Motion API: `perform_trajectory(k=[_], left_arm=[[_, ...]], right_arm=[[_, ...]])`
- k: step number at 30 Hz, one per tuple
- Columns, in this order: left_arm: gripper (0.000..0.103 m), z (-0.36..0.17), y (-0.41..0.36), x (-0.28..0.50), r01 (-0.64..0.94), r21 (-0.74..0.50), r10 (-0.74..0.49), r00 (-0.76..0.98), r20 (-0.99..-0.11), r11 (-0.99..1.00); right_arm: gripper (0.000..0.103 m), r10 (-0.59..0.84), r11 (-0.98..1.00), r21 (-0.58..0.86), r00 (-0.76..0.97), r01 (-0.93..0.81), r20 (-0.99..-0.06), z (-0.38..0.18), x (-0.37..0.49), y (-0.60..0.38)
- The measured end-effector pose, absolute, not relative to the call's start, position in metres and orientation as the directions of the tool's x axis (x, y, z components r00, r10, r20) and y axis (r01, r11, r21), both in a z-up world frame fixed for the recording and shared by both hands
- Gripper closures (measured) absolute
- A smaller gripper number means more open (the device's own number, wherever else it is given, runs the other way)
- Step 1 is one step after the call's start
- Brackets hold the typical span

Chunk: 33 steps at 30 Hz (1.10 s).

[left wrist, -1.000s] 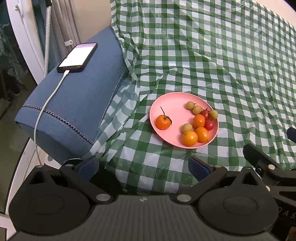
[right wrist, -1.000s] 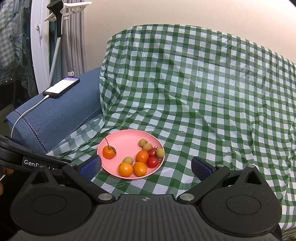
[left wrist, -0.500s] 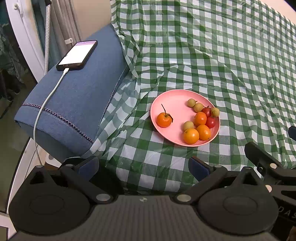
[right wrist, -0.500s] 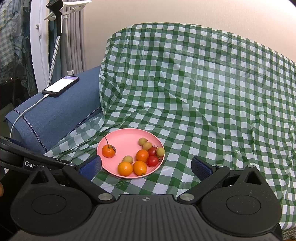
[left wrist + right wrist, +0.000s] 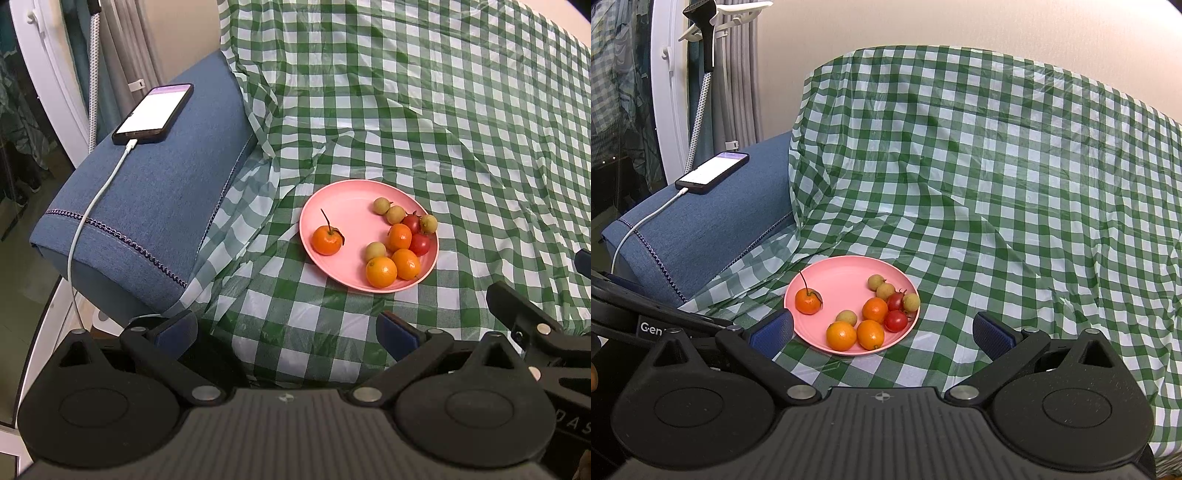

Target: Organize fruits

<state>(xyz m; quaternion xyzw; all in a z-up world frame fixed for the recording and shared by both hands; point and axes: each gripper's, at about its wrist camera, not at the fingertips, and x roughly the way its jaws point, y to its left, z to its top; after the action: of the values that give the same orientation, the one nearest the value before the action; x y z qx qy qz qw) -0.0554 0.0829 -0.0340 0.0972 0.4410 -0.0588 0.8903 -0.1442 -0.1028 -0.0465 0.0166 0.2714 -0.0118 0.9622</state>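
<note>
Left wrist view: every small orange, red and yellow-green fruit (image 5: 392,240) lies on the round pink plastic plate (image 5: 343,206) toward the front edge of the green-checked sofa cover (image 5: 461,122), both the left tool (image 5: 286,330) and right tool (image 5: 882,330) gaping empty short of it, fitting either fruits gathered or sorting ahead

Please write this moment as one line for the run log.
left gripper: open, empty | right gripper: open, empty | pink plate: holds all fruit | phase: pre-grasp

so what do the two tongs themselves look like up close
Both tongs are matte black plastic: a ribbed centre block, two round housings, silver pivot screws, and angled arms ending in dark blue textured pads. The left tongs, seen from the right camera, carry white lettering starting "Gen". No sleeves show.
</note>
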Motion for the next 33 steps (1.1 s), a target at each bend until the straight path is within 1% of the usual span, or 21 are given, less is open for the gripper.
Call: perform_trajectory(k=[16,33], left_arm=[[0.000,-0.034,0.081,-0.056,0.205,0.125,-0.024,0.604,-0.796,0.971],[0.000,-0.030,0.069,-0.059,0.231,0.142,-0.031,0.613,-0.789,0.963]], right_arm=[[0.001,-0.018,0.999,0.029,0.853,0.038,-0.521,-0.049,-0.147,-0.107],[0.001,-0.052,0.996,0.037,0.865,0.081,-0.499,-0.046,-0.155,-0.113]])
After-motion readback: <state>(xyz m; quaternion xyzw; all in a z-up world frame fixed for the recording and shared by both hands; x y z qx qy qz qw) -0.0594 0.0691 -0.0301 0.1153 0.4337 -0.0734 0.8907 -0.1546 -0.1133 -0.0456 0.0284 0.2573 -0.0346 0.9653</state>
